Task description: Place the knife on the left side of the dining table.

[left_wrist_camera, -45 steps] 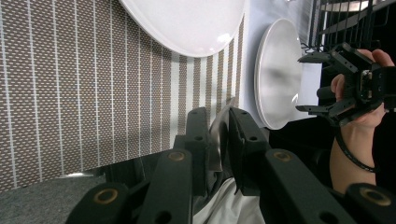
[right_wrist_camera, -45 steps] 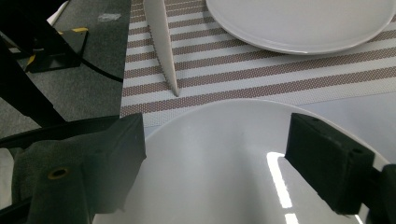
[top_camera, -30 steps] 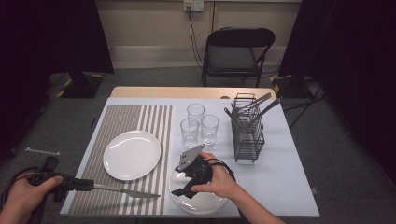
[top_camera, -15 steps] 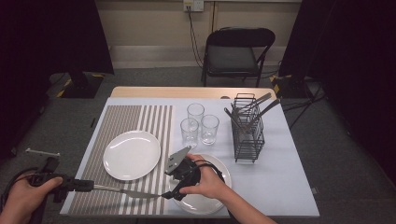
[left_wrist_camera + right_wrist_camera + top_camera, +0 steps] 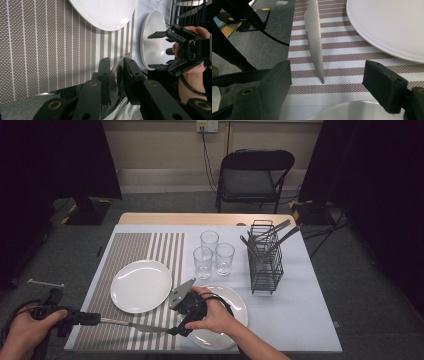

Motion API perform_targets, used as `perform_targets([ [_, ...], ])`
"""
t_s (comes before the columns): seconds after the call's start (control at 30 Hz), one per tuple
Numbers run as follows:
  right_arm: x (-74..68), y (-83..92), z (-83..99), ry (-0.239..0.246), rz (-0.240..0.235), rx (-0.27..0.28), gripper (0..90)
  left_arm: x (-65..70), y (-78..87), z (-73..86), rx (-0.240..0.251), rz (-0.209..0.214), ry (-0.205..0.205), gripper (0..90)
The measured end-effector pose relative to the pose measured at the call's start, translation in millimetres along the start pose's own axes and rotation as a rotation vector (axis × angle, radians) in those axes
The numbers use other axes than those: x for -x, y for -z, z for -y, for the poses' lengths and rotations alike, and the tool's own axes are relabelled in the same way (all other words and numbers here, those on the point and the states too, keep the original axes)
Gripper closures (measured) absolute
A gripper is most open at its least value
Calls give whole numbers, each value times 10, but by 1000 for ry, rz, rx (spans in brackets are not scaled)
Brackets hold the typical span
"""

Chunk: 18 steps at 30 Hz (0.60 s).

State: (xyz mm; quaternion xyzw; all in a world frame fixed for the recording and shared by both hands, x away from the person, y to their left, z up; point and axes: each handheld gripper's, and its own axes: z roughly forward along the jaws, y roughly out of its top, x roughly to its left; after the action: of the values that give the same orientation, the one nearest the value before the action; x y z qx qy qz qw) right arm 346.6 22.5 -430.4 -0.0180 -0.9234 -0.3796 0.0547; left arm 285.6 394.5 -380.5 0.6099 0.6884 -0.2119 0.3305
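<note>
One knife (image 5: 131,325), handle clamped in my left hand-held gripper (image 5: 95,319), blade lying low over the striped mat (image 5: 135,251), tip pointing straight between the wide-open jaws of my empty right hand-held gripper (image 5: 176,317).

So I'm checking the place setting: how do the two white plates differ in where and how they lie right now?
The far plate lies wholly on the striped mat with nothing over it; the near plate lies on the white cloth, touching the mat's edge, partly covered by the right hand and its gripper. The knife held in the left gripper points toward the near plate, passing in front of the far one. Both are round, white, flat and empty.
</note>
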Motion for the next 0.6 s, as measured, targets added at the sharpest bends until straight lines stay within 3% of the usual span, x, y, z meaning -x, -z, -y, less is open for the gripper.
perform_targets([
  [0.6,-26,-133,-18,15,-23,-6,344,10,-2,-8,0,-14,-5,765],
])
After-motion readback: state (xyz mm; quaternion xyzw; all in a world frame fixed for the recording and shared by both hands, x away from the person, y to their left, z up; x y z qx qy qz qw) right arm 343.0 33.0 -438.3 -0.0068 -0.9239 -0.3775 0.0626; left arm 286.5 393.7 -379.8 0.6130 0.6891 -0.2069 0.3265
